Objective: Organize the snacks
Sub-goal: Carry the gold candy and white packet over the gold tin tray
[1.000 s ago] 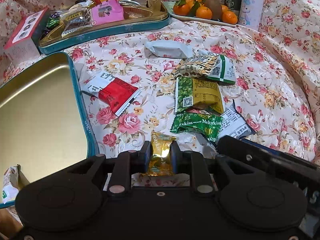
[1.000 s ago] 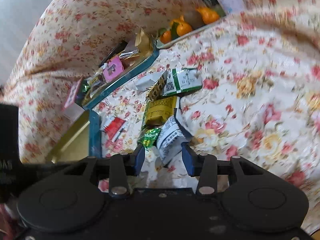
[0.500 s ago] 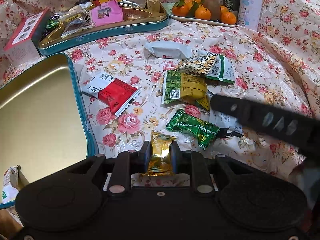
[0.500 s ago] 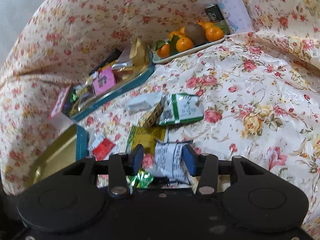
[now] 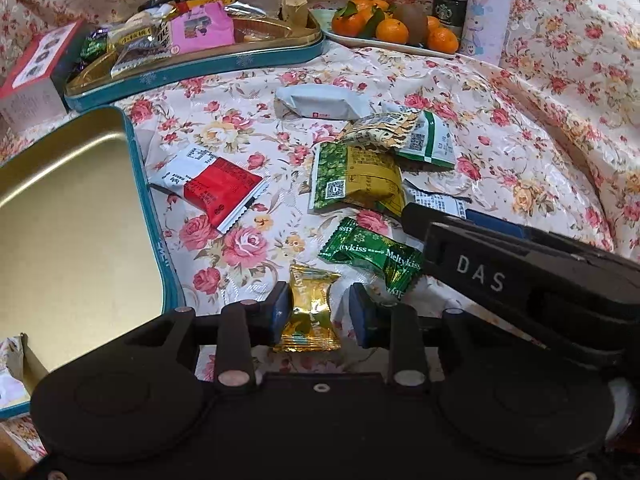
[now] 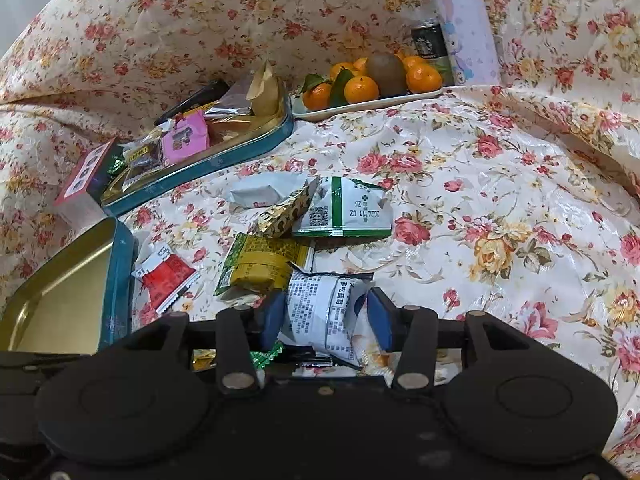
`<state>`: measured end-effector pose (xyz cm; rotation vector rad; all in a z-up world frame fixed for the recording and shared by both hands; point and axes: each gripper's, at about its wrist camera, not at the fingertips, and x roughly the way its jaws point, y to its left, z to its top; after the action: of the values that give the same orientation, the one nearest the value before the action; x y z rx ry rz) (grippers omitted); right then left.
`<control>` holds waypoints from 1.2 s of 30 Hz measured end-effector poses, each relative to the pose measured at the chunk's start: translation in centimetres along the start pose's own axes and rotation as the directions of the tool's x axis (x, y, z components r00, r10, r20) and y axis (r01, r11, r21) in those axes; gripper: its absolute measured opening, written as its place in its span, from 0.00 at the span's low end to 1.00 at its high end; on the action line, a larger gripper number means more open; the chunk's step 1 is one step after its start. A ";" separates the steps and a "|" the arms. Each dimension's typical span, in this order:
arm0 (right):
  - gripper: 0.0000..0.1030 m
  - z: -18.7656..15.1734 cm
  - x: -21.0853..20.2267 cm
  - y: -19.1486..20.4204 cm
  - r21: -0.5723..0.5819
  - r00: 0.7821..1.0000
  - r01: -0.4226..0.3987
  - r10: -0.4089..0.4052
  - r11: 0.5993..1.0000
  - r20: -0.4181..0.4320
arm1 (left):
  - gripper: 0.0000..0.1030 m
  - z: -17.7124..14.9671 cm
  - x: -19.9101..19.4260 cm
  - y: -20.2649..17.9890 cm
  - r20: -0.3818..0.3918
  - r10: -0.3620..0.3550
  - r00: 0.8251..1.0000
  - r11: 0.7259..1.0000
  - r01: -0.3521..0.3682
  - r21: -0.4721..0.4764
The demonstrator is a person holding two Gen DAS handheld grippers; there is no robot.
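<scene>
Several snack packets lie on a floral cloth. My left gripper [image 5: 319, 313] is open around a gold candy [image 5: 310, 312] that lies on the cloth; the pads stand apart from it. Beside it lies a green Meltykiss candy [image 5: 374, 254]. My right gripper [image 6: 325, 316] is open around a white printed packet [image 6: 322, 312], with gaps on both sides. The right gripper's body shows in the left wrist view [image 5: 520, 276]. A red-and-white packet [image 5: 208, 188], a green-yellow packet [image 5: 356, 180] and a white-green packet [image 6: 346, 210] lie farther off.
An empty gold tin lid with a teal rim [image 5: 148, 216] lies left. A teal tin [image 5: 200, 68] holding several snacks sits behind. A plate of tangerines [image 6: 372, 84], a can [image 6: 430, 42], a bottle [image 6: 466, 28] and a small box [image 5: 28, 76] stand at the back.
My left gripper has opened and let go of the gold candy. My right gripper has come down low around the white printed packet.
</scene>
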<state>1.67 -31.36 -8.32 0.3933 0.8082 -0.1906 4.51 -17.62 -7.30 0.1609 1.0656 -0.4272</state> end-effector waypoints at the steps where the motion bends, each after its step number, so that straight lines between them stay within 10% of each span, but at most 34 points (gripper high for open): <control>1: 0.45 0.0 0.0 0.0 -0.008 1.000 0.003 -0.003 1.000 0.000 | 0.38 0.0 0.0 -0.1 0.001 0.005 1.000 1.000 -0.005 0.006; 20: 0.34 -1.0 -4.9 -2.8 0.012 0.998 0.018 -0.018 1.000 0.067 | 0.24 -1.0 -1.3 -1.1 -0.020 0.006 1.000 1.000 -0.006 0.013; 36: 0.34 -6.4 -8.2 1.0 -0.065 0.992 -0.109 0.104 0.992 -0.067 | 0.24 -6.3 -6.9 1.4 -0.012 0.013 1.000 1.000 -0.013 -0.023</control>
<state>-7.80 -27.64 -6.02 0.3779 0.8513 -0.0506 -2.84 -12.47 -4.43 0.1501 1.0804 -0.4025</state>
